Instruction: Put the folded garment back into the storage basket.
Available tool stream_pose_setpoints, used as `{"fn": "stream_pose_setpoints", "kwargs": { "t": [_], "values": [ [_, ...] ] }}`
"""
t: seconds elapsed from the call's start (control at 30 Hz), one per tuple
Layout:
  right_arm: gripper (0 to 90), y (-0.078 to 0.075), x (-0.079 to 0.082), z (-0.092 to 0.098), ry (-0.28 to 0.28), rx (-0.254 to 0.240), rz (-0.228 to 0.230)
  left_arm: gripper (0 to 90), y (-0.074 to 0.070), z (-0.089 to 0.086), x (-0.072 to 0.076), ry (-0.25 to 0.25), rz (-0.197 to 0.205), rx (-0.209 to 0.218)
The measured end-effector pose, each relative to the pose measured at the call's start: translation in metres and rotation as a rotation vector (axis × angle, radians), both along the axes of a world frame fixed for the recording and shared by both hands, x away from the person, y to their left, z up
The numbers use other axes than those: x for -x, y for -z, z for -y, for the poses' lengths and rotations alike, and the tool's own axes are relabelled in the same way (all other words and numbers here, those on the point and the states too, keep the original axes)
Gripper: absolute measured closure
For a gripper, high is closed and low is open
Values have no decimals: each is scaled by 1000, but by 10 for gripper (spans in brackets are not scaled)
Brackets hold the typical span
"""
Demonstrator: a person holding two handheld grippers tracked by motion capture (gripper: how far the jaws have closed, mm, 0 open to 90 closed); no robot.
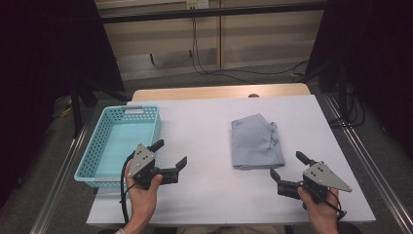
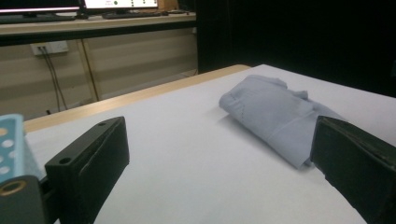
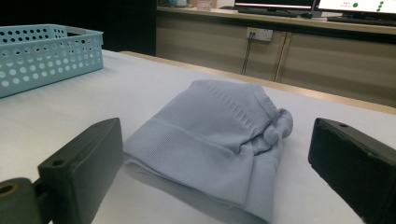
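Grippers both sit with jaws wide, left gripper (image 1: 171, 152) and right gripper (image 1: 287, 163) flanking the folded grey cloth (image 1: 255, 141) mid-worktop, probably lining up a grab toward the basket (image 1: 97, 139).

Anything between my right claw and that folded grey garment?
Nothing visible. The right claw, open, faces the folded grey garment across bare white table; the blue basket sits far left.

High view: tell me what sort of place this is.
Probably a lab or recording workspace, not a home. A white table stands on grey carpet between dark curtains, cables run down from a wall socket, and monitors sit on a bench behind, seen in the right gripper view.
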State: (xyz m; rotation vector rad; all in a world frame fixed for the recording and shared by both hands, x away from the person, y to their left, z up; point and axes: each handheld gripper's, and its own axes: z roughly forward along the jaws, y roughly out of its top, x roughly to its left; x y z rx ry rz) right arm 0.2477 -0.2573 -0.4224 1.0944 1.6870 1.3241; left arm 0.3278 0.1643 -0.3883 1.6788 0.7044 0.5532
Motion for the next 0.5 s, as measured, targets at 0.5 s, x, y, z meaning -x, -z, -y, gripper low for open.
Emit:
{"fn": "stream_pose_setpoints", "kwargs": {
  "t": [0.5],
  "values": [
    [12,-3,-7,-3,-25,-40,-24,38,-6,32,-27,62,-4,-18]
  ]
}}
